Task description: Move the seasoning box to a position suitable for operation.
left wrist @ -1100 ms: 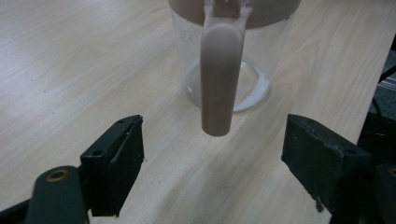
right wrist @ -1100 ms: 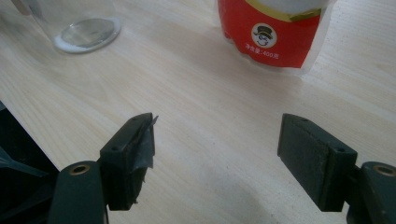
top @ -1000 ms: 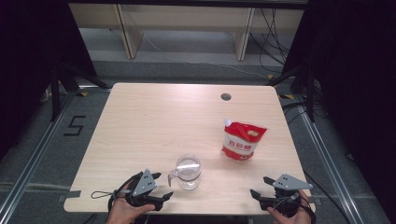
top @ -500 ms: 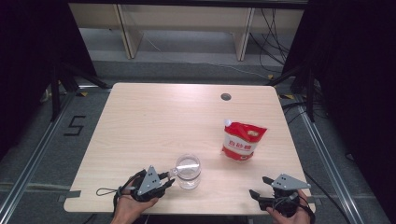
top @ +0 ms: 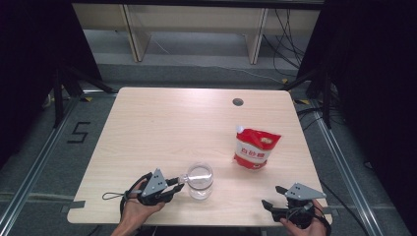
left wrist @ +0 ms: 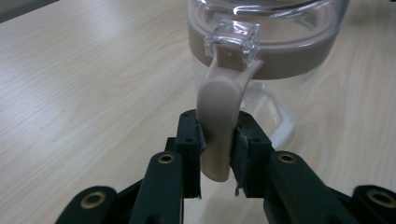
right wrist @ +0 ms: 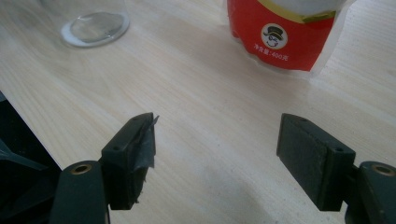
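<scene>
Nearest us, our left gripper (top: 181, 181) has just been closing; its fingers (left wrist: 189, 140) now clamp the beige handle (left wrist: 219, 126) of the clear jug (top: 199, 180) at the table's (top: 162, 128) near edge, where earlier they stood apart. Our right gripper (top: 271, 196) rests unchanged, fingers spread wide and holding nothing. Farther right stands the red pouch (top: 255, 149).

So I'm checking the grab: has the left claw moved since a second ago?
Yes. The left claw slid right toward the jar; its jaws have just been closing, now clamped on the jar's handle.
</scene>
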The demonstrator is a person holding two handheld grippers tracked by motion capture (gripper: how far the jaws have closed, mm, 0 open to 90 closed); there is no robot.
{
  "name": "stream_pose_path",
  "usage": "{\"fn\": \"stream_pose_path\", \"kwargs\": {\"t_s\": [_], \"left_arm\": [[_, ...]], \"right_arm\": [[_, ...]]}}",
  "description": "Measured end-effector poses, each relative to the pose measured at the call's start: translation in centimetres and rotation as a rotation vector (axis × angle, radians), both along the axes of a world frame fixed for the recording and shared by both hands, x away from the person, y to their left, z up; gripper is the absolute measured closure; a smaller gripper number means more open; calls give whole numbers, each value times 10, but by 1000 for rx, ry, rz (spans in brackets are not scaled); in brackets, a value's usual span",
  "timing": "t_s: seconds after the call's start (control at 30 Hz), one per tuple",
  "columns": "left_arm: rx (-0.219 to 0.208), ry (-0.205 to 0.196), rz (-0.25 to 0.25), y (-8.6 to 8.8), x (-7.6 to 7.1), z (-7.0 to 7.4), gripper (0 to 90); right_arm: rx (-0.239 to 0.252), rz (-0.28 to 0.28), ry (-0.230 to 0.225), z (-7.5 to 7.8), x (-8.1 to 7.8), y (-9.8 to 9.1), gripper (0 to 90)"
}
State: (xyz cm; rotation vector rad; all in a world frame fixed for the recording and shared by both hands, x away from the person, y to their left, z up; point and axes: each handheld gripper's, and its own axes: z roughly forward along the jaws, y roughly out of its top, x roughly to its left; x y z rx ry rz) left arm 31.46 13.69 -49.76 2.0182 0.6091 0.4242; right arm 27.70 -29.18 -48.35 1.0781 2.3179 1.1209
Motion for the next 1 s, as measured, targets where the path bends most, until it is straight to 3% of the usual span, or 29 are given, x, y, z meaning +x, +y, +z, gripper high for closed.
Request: {"fn": "stream_pose_path", "kwargs": {"t_s": [0.07, 0.2, 0.3, 0.37, 0.5, 0.57, 0.7, 0.77, 0.83, 0.9, 1.0], "left_arm": [[-4, 1, -12, -4, -2, 0, 733], [5, -2, -41, -5, -1, 0, 733], [5, 5, -34, -9, 3, 0, 735], [0, 0, -48, -10, 4, -1, 735], [7, -14, -59, -12, 4, -1, 731], [14, -14, -85, -12, 4, -1, 729], [16, -11, -89, -14, 5, -2, 720], [54, -13, -82, -15, 6, -4, 666], [45, -9, -69, -15, 6, -4, 659], [40, -12, -65, -13, 6, -2, 634], [18, -9, -66, -11, 7, 2, 516]], "right_arm": [[16, -2, 8, 0, -1, 1, 287], [-1, 16, -1, -1, 1, 1, 287], [5, 9, 16, 0, 1, 2, 287], [12, 33, 4, -1, 3, 2, 287], [-7, 22, 5, -1, 4, 2, 287], [-1, 18, 10, -2, 5, 3, 287], [1, 17, 18, -1, 5, 3, 287], [5, 10, 24, -1, 4, 3, 287], [-7, 22, 3, -2, 5, 2, 287], [-3, 28, 17, -2, 6, 2, 288], [-6, 24, 9, -2, 6, 0, 288]]}}
